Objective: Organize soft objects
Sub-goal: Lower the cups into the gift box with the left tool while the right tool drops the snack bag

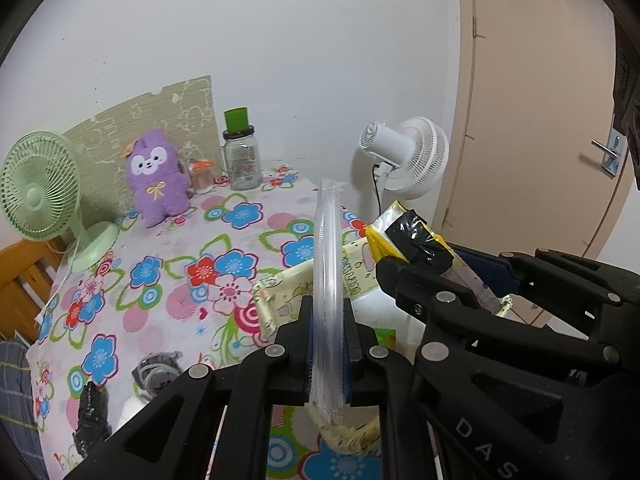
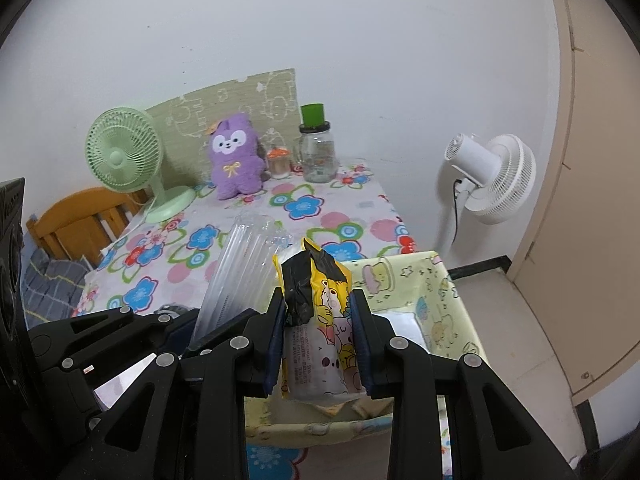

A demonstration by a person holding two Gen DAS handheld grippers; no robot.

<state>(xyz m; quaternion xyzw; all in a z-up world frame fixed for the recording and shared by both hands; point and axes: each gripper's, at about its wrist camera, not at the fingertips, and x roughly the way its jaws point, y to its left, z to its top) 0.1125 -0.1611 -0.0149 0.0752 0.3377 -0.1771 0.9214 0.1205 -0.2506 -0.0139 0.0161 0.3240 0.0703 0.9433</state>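
Observation:
My left gripper is shut on a flat clear plastic packet, which stands edge-on between the blue pads. Beside it, my right gripper is shut on a yellow cartoon-print packet with black tape at its top. Both packets hang above a pale yellow fabric box at the near right edge of the floral table. From the right wrist view the clear packet shows to the left, in the left gripper. A purple plush toy sits upright at the back of the table.
A green desk fan, a small orange-lidded jar and a glass jar with a green cap stand along the back. A white standing fan is by the door. A grey knitted item and a black one lie near the front left.

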